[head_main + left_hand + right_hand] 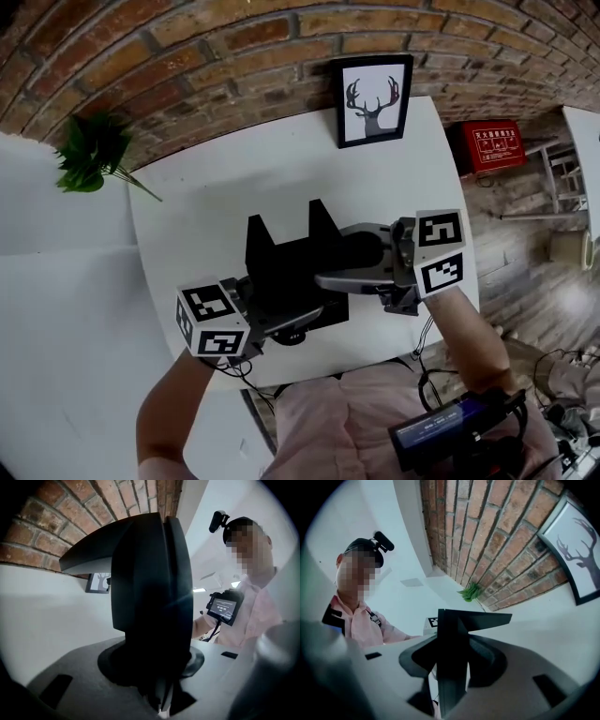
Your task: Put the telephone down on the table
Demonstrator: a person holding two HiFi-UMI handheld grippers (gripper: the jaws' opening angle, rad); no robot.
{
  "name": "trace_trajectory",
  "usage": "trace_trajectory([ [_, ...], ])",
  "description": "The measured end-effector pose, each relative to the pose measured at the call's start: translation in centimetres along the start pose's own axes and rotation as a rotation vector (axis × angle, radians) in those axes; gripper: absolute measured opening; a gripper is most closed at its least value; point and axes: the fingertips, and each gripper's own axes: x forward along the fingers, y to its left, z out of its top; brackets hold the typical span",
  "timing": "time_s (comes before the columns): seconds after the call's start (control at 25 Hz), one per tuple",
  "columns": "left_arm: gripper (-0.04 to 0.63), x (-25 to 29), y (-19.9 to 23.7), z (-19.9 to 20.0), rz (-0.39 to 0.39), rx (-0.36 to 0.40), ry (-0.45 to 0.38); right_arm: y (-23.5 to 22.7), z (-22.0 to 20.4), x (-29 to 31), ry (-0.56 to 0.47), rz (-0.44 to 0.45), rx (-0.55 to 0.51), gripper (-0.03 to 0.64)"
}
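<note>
A black telephone (291, 267), blocky with two upright prongs at its far side, hangs just above the white table (206, 187) near its front edge. My left gripper (281, 323) is shut on its near left part. My right gripper (342, 267) is shut on its right side. The left gripper view is filled by the telephone's dark curved body (150, 588), standing between the grey jaws of that gripper (157, 686). In the right gripper view a thin black edge of the telephone (452, 658) is clamped in that gripper (450, 677). Its underside is hidden.
A framed deer picture (372, 98) leans against the brick wall at the table's far edge. A green plant (92, 152) lies off the table's left corner. A red box (489, 145) sits on the floor at the right. A small device (441, 431) hangs at the person's chest.
</note>
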Motion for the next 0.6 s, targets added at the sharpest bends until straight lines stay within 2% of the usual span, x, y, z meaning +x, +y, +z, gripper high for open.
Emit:
trace_trajectory([
  [0.6, 0.162, 1.0, 3.5, -3.3, -0.014, -0.123, 0.023, -4.1, -3.5, 0.6, 0.02, 0.006, 0.125, 0.167],
])
